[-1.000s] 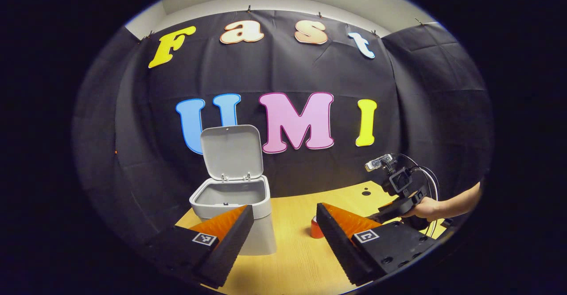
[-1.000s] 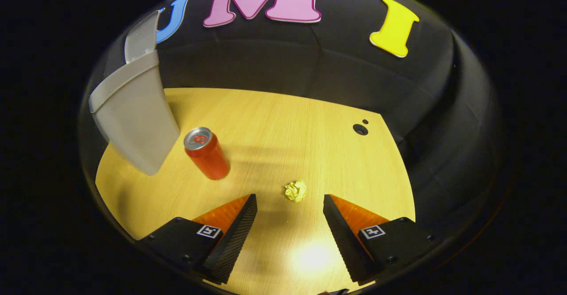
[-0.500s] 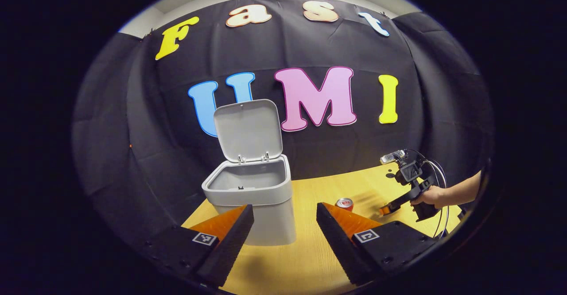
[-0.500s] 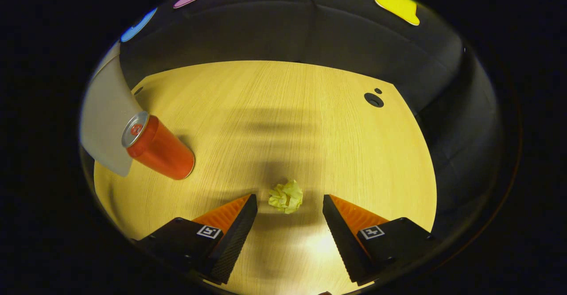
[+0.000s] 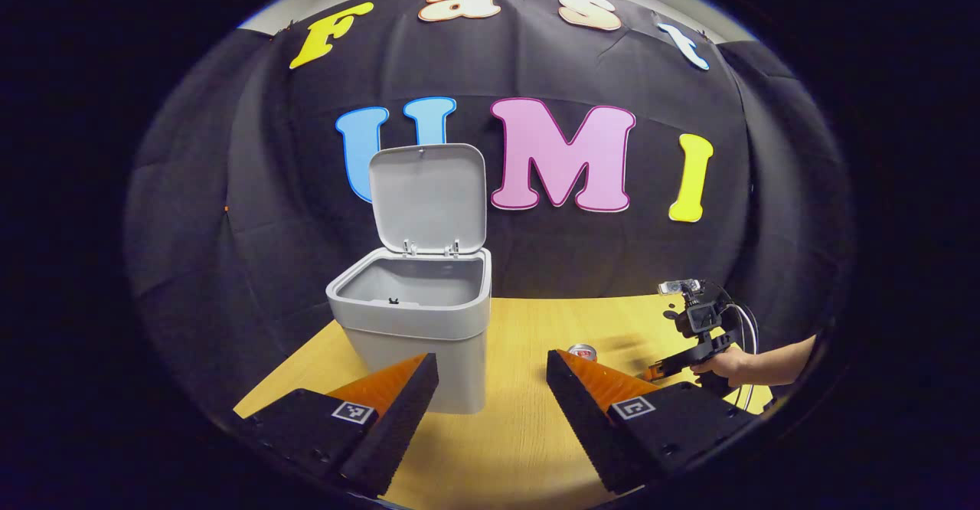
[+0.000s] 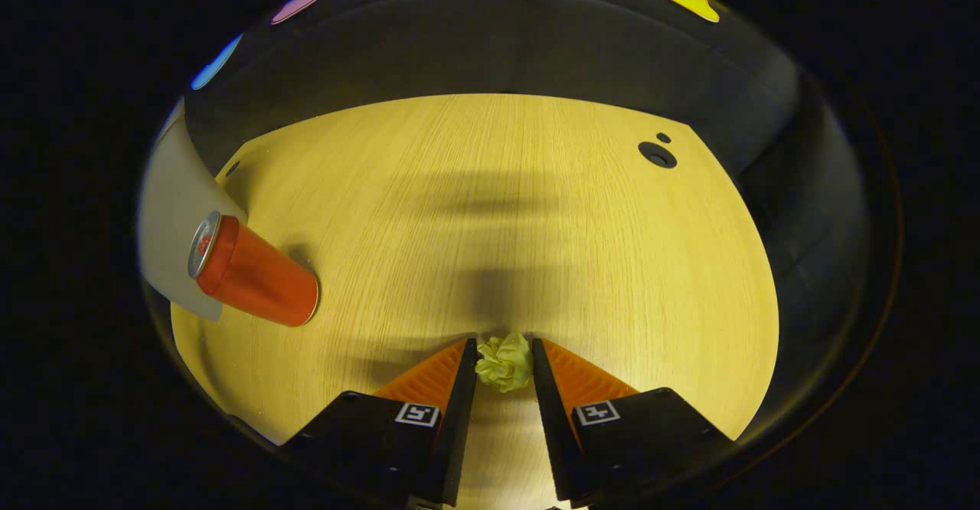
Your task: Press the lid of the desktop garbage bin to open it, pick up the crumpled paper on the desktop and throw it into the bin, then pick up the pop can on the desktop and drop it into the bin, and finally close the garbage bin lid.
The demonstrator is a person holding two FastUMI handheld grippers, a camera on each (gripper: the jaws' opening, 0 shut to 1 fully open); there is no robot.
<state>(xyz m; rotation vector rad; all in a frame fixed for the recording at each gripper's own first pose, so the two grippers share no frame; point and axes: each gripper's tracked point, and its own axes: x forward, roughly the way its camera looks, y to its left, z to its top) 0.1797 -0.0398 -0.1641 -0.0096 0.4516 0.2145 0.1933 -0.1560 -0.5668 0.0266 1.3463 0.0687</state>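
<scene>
While the right tool [image 6: 504, 363] pinched the crumpled paper [image 6: 504, 361] between its fingertips on the bench [image 6: 536, 211], the pop can [image 6: 256, 272] stood beside the bin [image 5: 417, 318], lid [image 5: 427, 197] up. Paper looked light and soft; a mid-wad grip should hold. Left tool [image 5: 490, 387] hung spread, empty, before the bin.

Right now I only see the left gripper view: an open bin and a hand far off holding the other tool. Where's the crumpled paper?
Observer: In the right gripper view, the crumpled paper lies on the table between the right gripper jaws, which sit against both its sides.
Operator: And that can, is it standing?
Observer: Yes, the pop can stands upright beside the bin.
</scene>
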